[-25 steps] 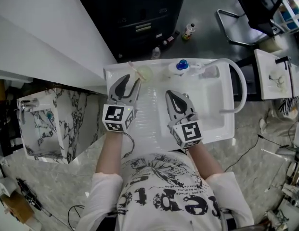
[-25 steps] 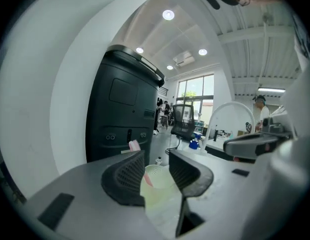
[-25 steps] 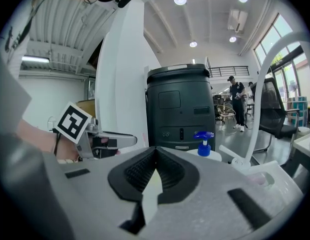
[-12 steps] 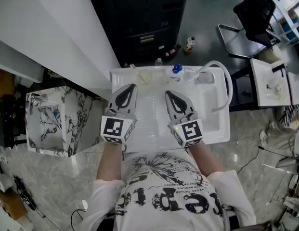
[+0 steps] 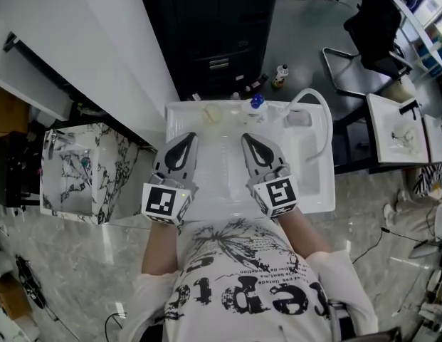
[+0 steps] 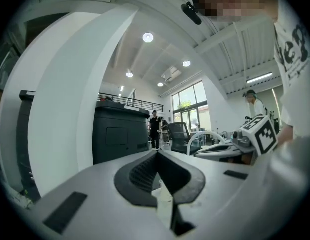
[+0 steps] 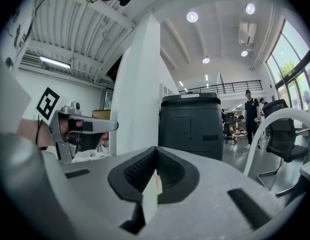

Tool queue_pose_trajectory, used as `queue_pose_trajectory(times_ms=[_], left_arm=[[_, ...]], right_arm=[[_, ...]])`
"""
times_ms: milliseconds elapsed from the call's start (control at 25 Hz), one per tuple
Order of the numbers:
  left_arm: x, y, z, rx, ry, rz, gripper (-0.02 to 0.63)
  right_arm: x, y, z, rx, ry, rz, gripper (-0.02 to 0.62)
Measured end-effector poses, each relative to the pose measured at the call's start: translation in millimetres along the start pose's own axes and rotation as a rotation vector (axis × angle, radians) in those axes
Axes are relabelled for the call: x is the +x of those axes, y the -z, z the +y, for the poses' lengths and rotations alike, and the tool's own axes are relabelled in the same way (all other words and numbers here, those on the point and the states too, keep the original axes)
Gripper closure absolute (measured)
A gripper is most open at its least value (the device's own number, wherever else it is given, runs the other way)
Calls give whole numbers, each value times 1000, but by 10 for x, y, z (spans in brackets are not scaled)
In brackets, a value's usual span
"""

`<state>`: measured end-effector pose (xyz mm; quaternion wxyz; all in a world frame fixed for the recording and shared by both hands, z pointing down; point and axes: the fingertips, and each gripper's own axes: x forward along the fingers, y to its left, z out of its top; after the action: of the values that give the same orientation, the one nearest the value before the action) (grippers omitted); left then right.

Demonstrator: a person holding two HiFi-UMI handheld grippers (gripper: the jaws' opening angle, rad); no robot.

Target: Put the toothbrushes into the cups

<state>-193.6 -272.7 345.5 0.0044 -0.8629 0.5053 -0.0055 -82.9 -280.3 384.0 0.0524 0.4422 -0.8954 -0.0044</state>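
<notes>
Sink [image 5: 317,180] at centre of head view, white. Over its near half, left gripper [image 5: 186,137] and right gripper [image 5: 247,137], side by side, apart, both pointing to 12. Along far rim: pale cup [image 5: 212,112] at 1 from left tips, blue-topped cup [image 5: 258,103] between 12 and 1 from right tips, small white boxy thing [image 5: 299,117] further off at 2. Reach about equal per side: left nearer pale cup, right nearer blue-topped one. Toothbrushes not picked out for certain: thin pale sliver [image 5: 196,97] at 11 of pale cup, maybe a handle; blue top maybe a brush head already standing in its cup. Long axis too small to read. No loose brush seen in sink, but part of its floor hidden under both grippers.

Left gripper view: closed right down, tips pressed together, nothing pinched; only a pale slice of background through slot behind them. Aimed level at black cabinet [image 6: 120,136]; sink and cups below frame. Right gripper alongside at 3.

Right gripper view: closed too, tips meeting; pale strip with faint orange edge in slot behind, probably background rather than a held brush, hard to call. Same cabinet at 12, left gripper at 9, white curved pipe [image 7: 255,141] at 3. Cups cut off here too.

Judgement: any pick from here needing a drop and a push toward 12, jaws opened first.
</notes>
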Motion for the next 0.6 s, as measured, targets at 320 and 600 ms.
queue_pose_trajectory(times_ms=[320, 600], left_arm=[[-128, -84, -49, 7, -29, -3, 595], [-137, -50, -63, -4, -29, 9, 595]], right_arm=[[-106, -25, 32, -21, 1, -13, 604], [-119, -44, 46, -28, -1, -18, 604]])
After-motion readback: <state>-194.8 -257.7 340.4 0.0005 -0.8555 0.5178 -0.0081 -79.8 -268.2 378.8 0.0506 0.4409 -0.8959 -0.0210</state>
